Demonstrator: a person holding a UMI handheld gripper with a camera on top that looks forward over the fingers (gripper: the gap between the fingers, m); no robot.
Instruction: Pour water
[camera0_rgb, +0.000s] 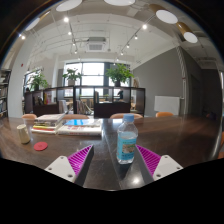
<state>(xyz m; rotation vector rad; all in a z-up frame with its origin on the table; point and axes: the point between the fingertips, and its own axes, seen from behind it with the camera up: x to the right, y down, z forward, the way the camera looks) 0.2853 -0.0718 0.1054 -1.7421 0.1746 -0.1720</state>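
Note:
A clear plastic water bottle (127, 139) with a blue label and a blue cap stands upright on the dark tabletop (100, 170). It stands just ahead of my gripper (113, 160), nearer the right finger than the left. The fingers are spread wide, with the purple pads (81, 158) apart at either side, and nothing is held between them. No cup or other vessel shows near the bottle.
A stack of books and papers (65, 125) lies on the table beyond the left finger. A small pale bottle (23, 134) and a red lid (40, 146) sit further left. Chairs, partitions, potted plants and windows stand behind the table.

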